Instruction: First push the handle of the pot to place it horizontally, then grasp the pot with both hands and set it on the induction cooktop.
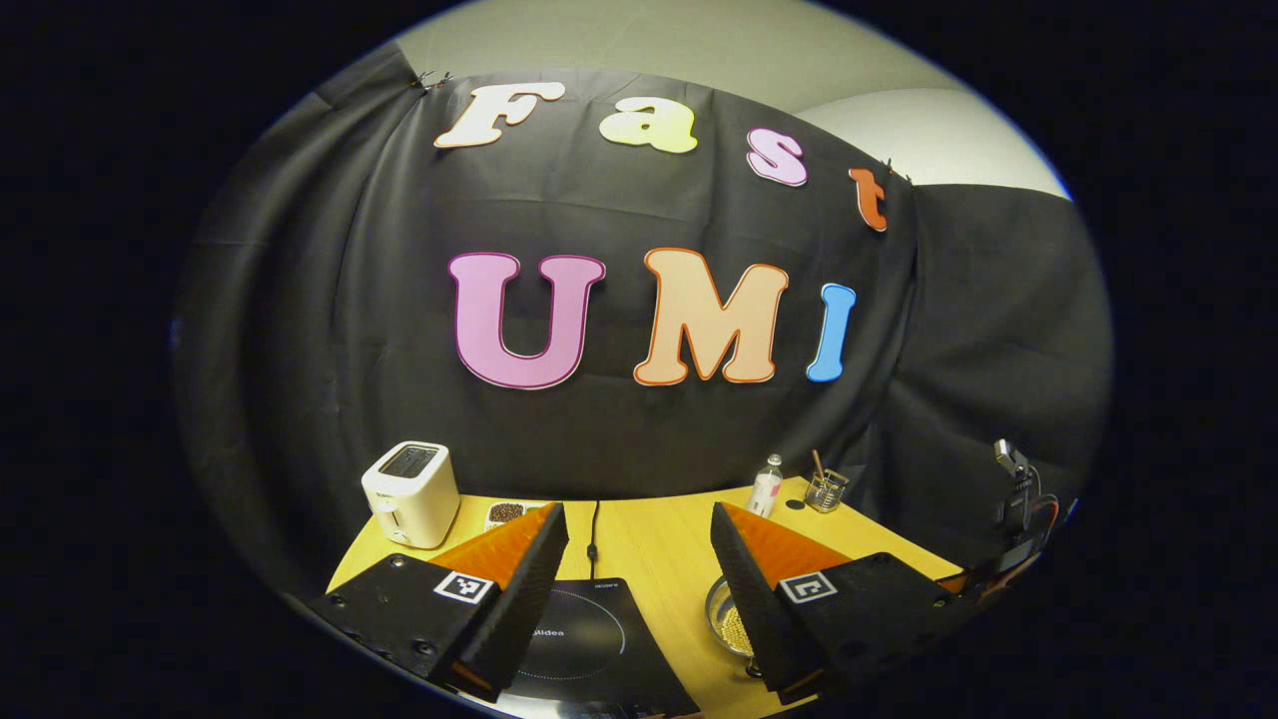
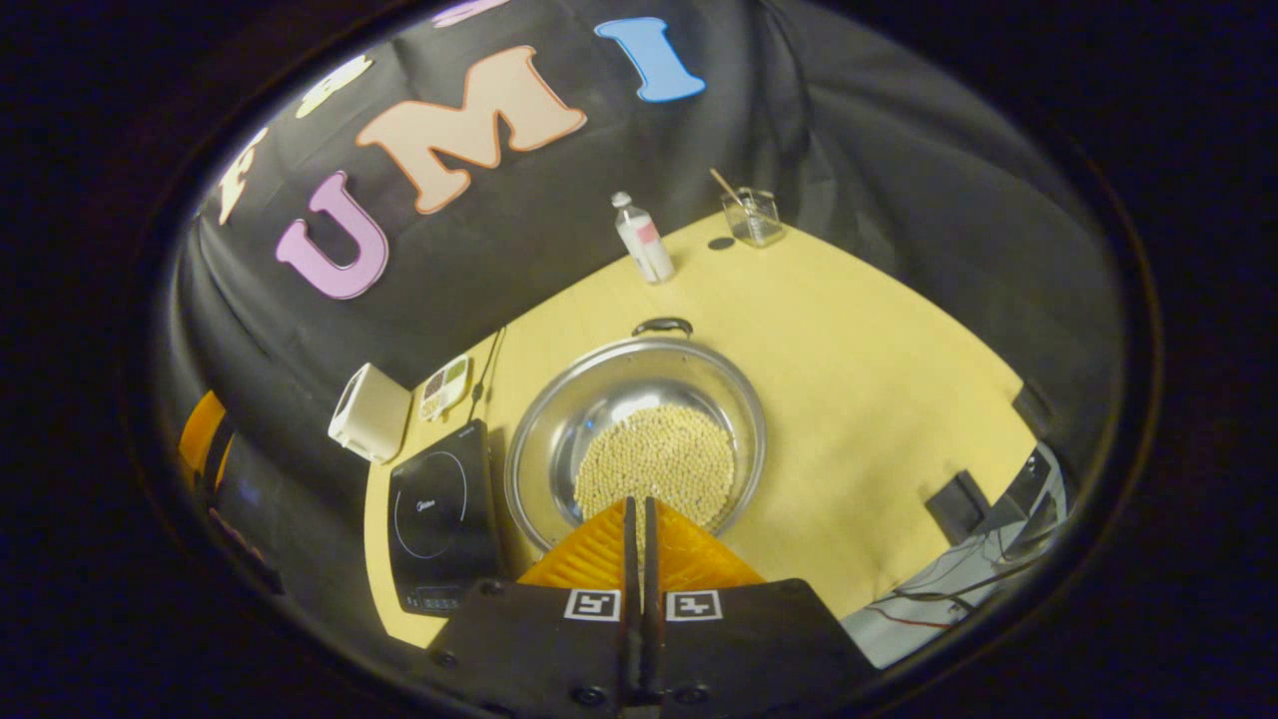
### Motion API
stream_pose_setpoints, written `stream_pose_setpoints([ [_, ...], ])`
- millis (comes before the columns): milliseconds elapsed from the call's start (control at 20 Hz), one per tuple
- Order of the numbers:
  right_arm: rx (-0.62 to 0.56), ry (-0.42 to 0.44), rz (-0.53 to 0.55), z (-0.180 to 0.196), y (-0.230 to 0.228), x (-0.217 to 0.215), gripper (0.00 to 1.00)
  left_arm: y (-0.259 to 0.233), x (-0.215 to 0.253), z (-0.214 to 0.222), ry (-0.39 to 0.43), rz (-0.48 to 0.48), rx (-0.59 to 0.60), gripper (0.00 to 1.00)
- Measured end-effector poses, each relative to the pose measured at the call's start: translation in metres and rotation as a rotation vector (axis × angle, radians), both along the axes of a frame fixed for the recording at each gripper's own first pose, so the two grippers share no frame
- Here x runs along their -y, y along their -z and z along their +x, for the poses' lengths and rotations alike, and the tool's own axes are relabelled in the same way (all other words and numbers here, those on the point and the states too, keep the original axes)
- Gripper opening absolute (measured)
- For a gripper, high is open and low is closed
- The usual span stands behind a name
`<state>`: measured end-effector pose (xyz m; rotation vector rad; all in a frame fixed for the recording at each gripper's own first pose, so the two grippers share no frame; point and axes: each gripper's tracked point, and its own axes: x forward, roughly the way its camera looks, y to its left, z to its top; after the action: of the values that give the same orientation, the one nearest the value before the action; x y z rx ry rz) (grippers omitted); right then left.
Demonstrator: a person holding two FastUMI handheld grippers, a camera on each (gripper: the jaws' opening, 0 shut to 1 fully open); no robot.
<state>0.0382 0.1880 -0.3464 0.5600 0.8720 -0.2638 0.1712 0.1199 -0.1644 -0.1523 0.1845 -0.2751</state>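
Right gripper (image 2: 637, 514) has its two fingers pressed together with nothing between them, hanging above the near rim of the round shiny steel pot (image 2: 559, 439) full of small pale beads, whose dark loop handle (image 2: 662, 325) lies at the far rim. Left gripper (image 1: 639, 529) is spread wide, pinching nothing, held above the flat black induction cooktop (image 1: 589, 649), with the pot's edge just beside its right finger. Pot sits on the yellow wooden table (image 2: 879, 379) just right of the cooktop, not on it; farther back stand a white toaster (image 1: 411, 492), a small clear bottle (image 2: 644, 238) and a glass cup with a stick (image 2: 754, 214).
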Motion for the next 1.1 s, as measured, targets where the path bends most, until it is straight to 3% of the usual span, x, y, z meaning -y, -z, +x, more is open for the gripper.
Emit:
stream_pose_setpoints([
  [400,-0.128,-0.018,0.006,-0.028,0.054,-0.023,0.02,0.016,-0.035,-0.009,-0.043,0.011,-0.004,0.88],
  [800,-0.247,-0.137,-0.026,-0.037,0.098,-0.064,0.03,0.019,-0.059,-0.02,-0.085,0.046,0.0,0.88],
  [850,-0.254,-0.158,-0.03,-0.035,0.101,-0.07,0.06,0.021,-0.061,-0.02,-0.087,0.052,-0.003,0.88],
  [950,-0.263,-0.193,-0.036,-0.032,0.103,-0.078,0.0,0.023,-0.07,-0.019,-0.107,0.068,-0.003,0.88],
  [1100,-0.266,-0.226,-0.035,-0.024,0.101,-0.088,0.02,0.022,-0.075,-0.018,-0.127,0.058,-0.007,0.88],
])
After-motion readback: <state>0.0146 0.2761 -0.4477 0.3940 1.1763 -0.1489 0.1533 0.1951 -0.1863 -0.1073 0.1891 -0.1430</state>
